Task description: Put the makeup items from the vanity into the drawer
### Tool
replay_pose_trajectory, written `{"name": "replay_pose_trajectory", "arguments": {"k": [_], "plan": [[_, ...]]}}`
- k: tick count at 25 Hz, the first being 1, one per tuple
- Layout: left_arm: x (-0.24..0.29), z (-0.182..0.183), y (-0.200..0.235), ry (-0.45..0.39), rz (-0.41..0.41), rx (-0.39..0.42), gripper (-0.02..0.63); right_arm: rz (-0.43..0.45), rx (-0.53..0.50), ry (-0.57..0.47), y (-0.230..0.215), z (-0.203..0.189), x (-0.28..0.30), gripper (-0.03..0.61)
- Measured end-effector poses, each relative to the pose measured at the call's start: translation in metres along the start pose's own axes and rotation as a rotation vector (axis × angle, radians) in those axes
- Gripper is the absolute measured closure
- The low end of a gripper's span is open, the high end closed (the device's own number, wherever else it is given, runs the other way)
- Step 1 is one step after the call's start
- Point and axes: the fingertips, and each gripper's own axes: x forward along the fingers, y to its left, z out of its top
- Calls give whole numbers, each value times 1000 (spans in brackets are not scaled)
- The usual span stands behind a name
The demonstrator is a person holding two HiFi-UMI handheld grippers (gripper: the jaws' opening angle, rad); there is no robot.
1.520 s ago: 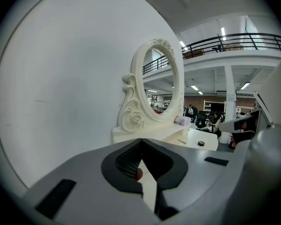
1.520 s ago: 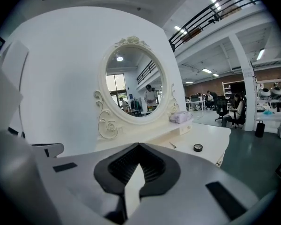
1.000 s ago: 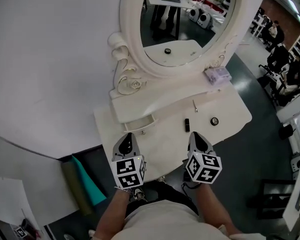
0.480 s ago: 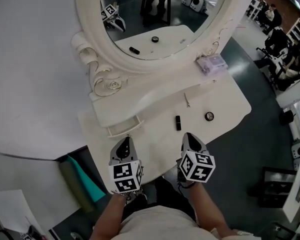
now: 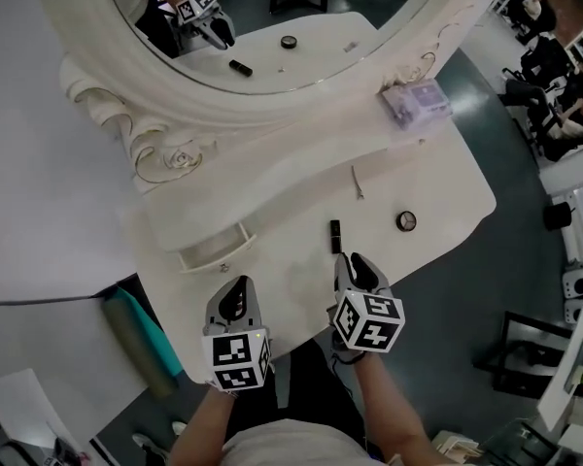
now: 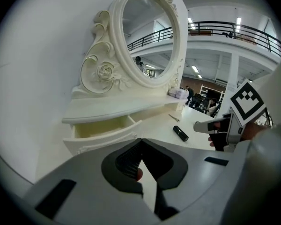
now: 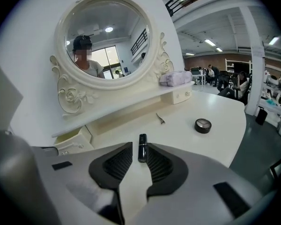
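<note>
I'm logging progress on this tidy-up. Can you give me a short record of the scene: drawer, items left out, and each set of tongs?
drawer: open, nothing visible inside
on the tabletop: black lipstick, small metal clip, round compact
on the shelf: purple pouch, beside the mirror
left tongs: shut, empty
right tongs: opening; the lipstick's near end sits between the jaws, not gripped
</note>
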Motion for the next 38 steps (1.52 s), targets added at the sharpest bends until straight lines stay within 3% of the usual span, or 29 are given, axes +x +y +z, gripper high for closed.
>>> {"name": "replay_pose_trajectory", "arguments": {"k": [8, 23, 30, 38], "plan": [[12, -25, 10, 58, 37, -32, 609, 2, -51, 85, -4, -20, 35, 453], [14, -40, 16, 83, 70, -105, 609, -1, -160, 204, -7, -30, 60, 463], [9, -42, 29, 70, 115, -135, 609, -3, -185, 204, -8, -30, 60, 471], [-4, -39, 40, 42, 156, -170, 609, 101, -234, 157, 21, -18, 42, 474]]}}
